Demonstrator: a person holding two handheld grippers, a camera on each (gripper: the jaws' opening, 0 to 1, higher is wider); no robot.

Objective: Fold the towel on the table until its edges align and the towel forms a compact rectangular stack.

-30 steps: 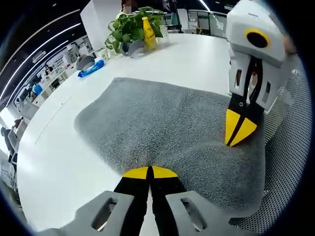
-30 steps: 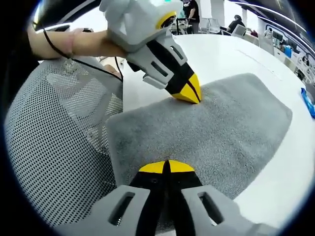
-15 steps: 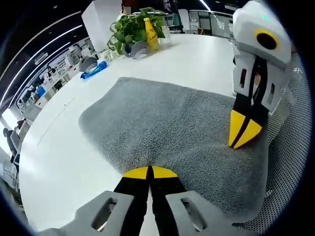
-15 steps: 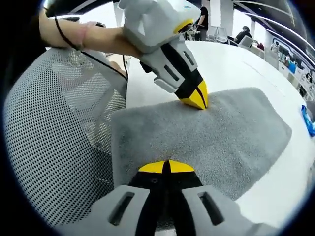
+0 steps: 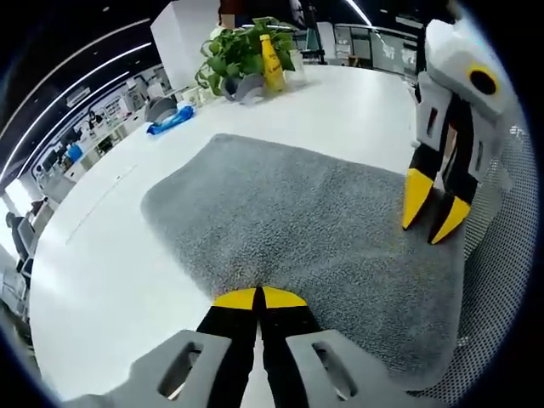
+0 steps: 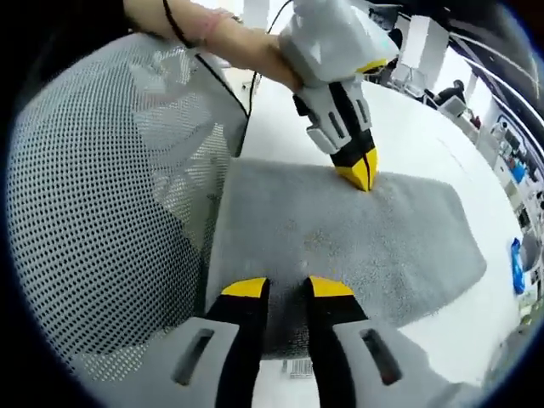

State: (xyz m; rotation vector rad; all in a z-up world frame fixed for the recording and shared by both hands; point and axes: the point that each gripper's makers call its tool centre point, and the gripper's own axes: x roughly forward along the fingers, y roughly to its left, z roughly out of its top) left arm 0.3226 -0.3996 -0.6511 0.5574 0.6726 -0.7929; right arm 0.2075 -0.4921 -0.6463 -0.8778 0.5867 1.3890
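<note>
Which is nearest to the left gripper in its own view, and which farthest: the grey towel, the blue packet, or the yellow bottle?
1. Grey towel: right at the left gripper, whose tips are closed on its near edge.
2. Blue packet: far left, on the white table.
3. Yellow bottle: farthest, beside the potted plant.

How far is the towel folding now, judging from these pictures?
Done: the grey terry towel lies as a flat rectangle on the white table. In hand: the left gripper is shut at its edge; the right gripper is open above it. Left: further folds, aligned edges.
</note>
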